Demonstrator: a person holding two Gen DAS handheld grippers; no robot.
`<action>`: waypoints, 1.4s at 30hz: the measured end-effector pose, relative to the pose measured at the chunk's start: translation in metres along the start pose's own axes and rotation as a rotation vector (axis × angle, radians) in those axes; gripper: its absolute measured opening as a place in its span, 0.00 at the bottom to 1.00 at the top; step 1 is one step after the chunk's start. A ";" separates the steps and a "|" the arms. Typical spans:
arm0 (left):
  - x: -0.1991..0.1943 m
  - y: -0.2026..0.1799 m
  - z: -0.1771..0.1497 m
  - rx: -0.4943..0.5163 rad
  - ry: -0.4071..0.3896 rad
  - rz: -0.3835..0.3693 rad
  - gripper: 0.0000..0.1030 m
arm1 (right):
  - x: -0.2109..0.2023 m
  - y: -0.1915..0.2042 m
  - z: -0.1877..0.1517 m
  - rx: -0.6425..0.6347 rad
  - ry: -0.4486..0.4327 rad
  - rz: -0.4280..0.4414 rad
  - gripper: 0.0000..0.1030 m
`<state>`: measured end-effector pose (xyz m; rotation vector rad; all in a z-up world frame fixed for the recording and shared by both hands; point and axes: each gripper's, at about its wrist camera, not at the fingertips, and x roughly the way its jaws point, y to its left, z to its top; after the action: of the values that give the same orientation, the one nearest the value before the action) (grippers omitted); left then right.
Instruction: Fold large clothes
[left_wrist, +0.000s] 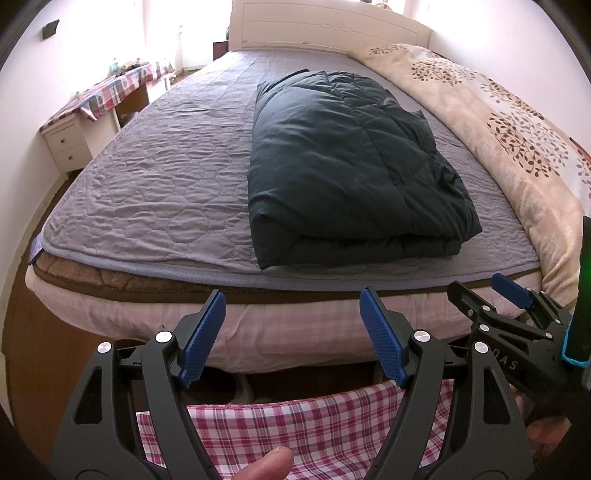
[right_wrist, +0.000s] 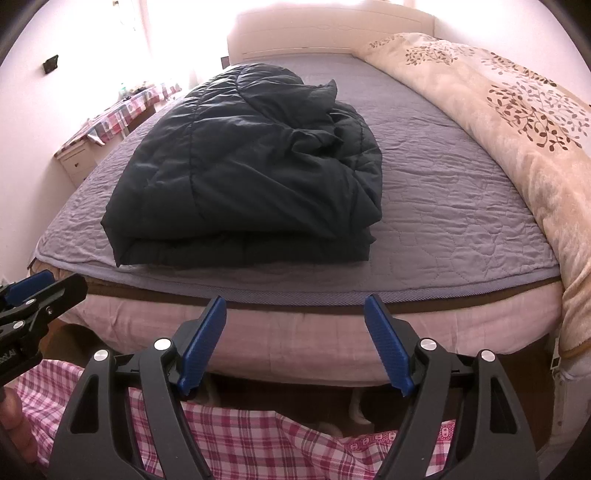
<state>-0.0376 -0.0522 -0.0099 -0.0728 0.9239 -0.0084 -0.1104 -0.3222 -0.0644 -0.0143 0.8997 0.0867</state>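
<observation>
A dark navy padded jacket (left_wrist: 343, 166) lies folded into a thick bundle on the grey quilted bed cover (left_wrist: 155, 177), close to the bed's near edge. In the right wrist view the same jacket (right_wrist: 251, 177) sits left of centre. My left gripper (left_wrist: 291, 299) hangs open in front of the bed's edge, short of the jacket, nothing between its blue pads. My right gripper (right_wrist: 295, 302) is open too, held off the bed, with empty jaws. Each gripper shows in the other's view: the right gripper (left_wrist: 476, 284) at the right, the left gripper (right_wrist: 44, 284) at the left.
A beige quilt with a brown leaf print (left_wrist: 509, 122) is piled along the bed's right side. A white headboard (left_wrist: 328, 29) stands at the far end. A desk with a checked cloth (left_wrist: 114, 88) and white drawers (left_wrist: 68, 142) stands left. Pink checked clothing (left_wrist: 295, 432) of the person fills the bottom.
</observation>
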 end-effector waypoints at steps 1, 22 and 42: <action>0.001 0.001 0.000 -0.002 0.002 0.000 0.73 | 0.001 0.000 0.000 0.001 0.002 0.000 0.73; 0.021 0.045 0.018 -0.142 0.003 0.089 0.73 | -0.005 -0.037 0.010 0.062 -0.092 -0.078 0.73; 0.107 0.139 0.078 -0.241 0.016 0.307 0.80 | 0.044 -0.121 0.036 0.164 -0.055 -0.199 0.75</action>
<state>0.0854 0.0870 -0.0578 -0.1542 0.9414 0.3879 -0.0451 -0.4381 -0.0792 0.0513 0.8437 -0.1714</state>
